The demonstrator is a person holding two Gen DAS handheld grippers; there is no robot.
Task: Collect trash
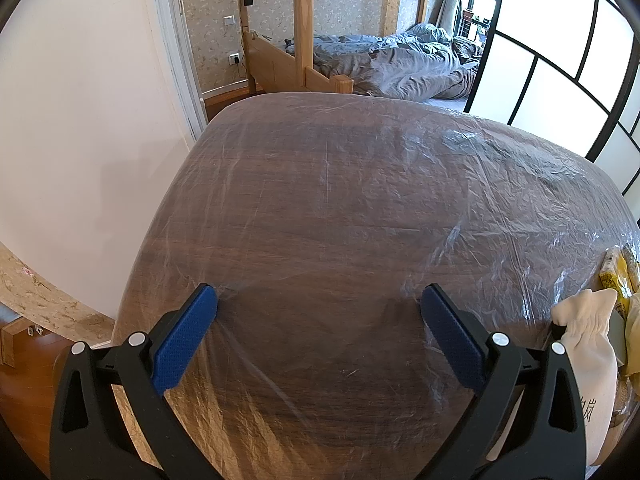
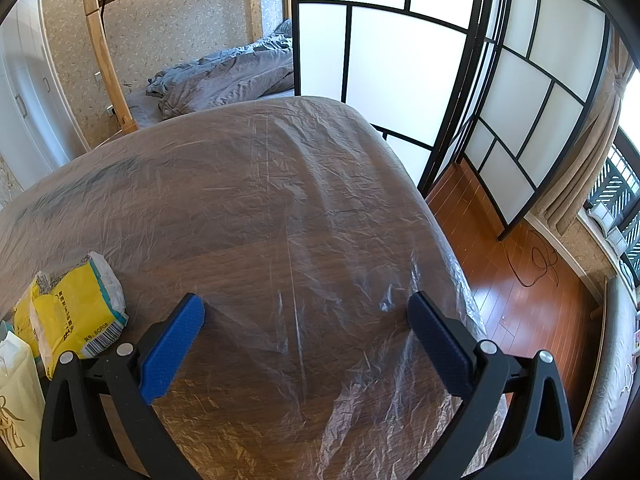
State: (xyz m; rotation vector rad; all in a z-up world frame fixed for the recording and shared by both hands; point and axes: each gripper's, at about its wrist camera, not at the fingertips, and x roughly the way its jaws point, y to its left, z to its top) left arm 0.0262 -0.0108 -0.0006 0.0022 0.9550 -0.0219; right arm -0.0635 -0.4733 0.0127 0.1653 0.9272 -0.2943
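I'm holding both the left gripper (image 1: pixel 319 300) and right gripper (image 2: pixel 306 308) agape, empty; the yellow wrapper (image 2: pixel 76 304) probably risks snagging the plastic sheet (image 2: pixel 280 200).

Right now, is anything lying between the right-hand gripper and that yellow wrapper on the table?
Nothing visible does. The yellow wrapper lies on the plastic-covered table just left of the right gripper, whose jaws stand open and empty. Only bare plastic sheet lies between them. A pale paper bag stands nearer the camera, off to the side.
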